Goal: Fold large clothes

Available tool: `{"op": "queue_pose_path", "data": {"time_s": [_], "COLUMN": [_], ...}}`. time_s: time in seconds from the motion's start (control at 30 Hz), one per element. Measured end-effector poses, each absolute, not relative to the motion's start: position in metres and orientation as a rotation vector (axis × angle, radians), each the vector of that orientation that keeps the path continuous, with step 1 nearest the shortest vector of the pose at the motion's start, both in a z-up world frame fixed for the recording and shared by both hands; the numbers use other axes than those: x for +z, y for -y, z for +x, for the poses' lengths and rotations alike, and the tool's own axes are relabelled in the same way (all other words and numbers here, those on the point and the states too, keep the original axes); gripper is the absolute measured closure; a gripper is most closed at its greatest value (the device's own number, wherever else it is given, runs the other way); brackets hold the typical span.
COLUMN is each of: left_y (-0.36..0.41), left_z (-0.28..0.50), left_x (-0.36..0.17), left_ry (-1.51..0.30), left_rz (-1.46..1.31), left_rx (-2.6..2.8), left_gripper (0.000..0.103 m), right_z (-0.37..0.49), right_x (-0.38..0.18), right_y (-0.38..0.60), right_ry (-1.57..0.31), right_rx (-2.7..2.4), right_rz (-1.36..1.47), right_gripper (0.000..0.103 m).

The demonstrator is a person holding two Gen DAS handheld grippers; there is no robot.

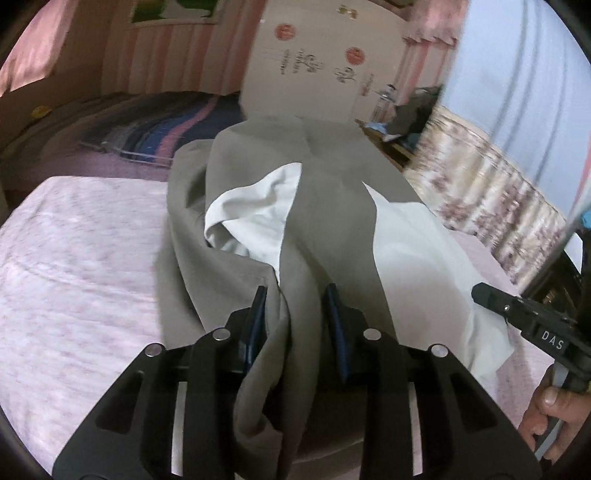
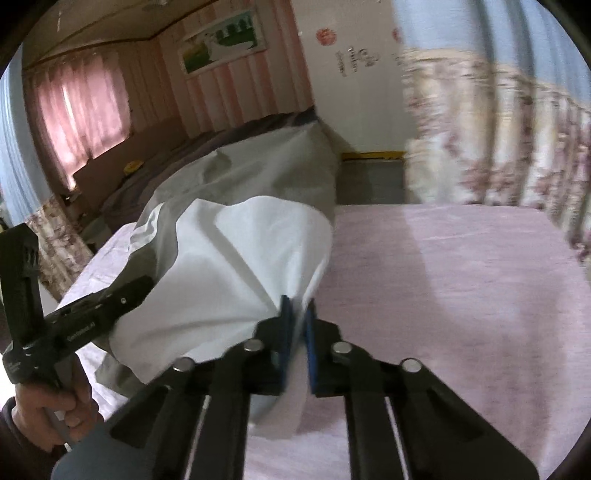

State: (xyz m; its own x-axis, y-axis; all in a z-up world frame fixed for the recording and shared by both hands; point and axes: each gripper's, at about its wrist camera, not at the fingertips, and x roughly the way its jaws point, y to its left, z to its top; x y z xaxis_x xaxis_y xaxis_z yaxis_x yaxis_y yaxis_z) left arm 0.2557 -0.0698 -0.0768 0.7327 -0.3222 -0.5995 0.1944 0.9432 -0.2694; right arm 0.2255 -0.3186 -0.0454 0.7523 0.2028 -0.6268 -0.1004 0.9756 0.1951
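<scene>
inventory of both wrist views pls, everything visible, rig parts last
garment: 1, grey-beige with white lining, lying along the bed, both grippers gripping its near end
bed cover: 1, pale pink, under the garment
floral curtain: 1, cream and mauve, right of the bed
pink curtain: 1, at the far window
wall picture: 1, green and white, on the striped wall
red stickers: 2 seen, on the white panel
left gripper: 1, black with blue pads, closed on grey fabric
right gripper: 1, black with blue pads, closed on white lining
</scene>
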Motion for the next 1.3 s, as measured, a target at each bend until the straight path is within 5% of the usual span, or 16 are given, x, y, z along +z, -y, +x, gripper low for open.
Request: {"op": "queue_pose_path", "data": {"time_s": [0.23,0.37,0.43,0.57,0.6,0.67,0.73,0.8,0.87,0.93,1.0,1.3], "left_y": [0.173,0.151,0.141,0.127,0.124,0.127,0.129,0.126,0.129,0.136,0.14,0.059], "left_z": [0.239,0.245,0.24,0.234,0.236,0.236,0.234,0.234,0.239,0.243,0.239,0.219], "left_x": [-0.08,-0.083,-0.072,-0.064,-0.063,-0.064,-0.066,-0.07,-0.077,-0.084,-0.083,-0.043], "left_ry": [-0.664,-0.72,-0.701,-0.694,-0.703,-0.721,-0.723,-0.731,-0.752,-0.764,-0.75,-0.664], "left_rz": [-0.038,-0.097,-0.078,-0.026,-0.031,-0.014,-0.014,-0.05,-0.085,-0.088,-0.068,0.0], "left_rx": [-0.245,-0.188,-0.179,-0.151,-0.157,-0.175,-0.139,-0.126,-0.154,-0.186,-0.194,-0.08], "left_gripper": [0.078,0.078,0.079,0.083,0.083,0.072,0.004,0.003,0.013,0.072,0.09,0.095], "right_z": [0.216,0.211,0.213,0.21,0.21,0.215,0.22,0.224,0.225,0.225,0.226,0.233], "right_x": [-0.041,-0.054,-0.06,-0.056,-0.055,-0.053,-0.054,-0.057,-0.061,-0.063,-0.064,-0.049], "right_y": [0.403,0.431,0.428,0.402,0.4,0.392,0.386,0.381,0.381,0.379,0.379,0.348], "right_ry": [-0.715,-0.705,-0.71,-0.681,-0.678,-0.678,-0.691,-0.71,-0.718,-0.727,-0.737,-0.713], "right_rx": [0.159,0.158,0.187,0.227,0.232,0.241,0.248,0.248,0.239,0.229,0.218,0.255], "right_rz": [0.269,0.388,0.407,0.349,0.349,0.336,0.321,0.323,0.334,0.34,0.339,0.31], "right_gripper": [0.1,0.094,0.036,0.031,0.023,0.018,0.018,0.018,0.018,0.018,0.018,0.015]}}
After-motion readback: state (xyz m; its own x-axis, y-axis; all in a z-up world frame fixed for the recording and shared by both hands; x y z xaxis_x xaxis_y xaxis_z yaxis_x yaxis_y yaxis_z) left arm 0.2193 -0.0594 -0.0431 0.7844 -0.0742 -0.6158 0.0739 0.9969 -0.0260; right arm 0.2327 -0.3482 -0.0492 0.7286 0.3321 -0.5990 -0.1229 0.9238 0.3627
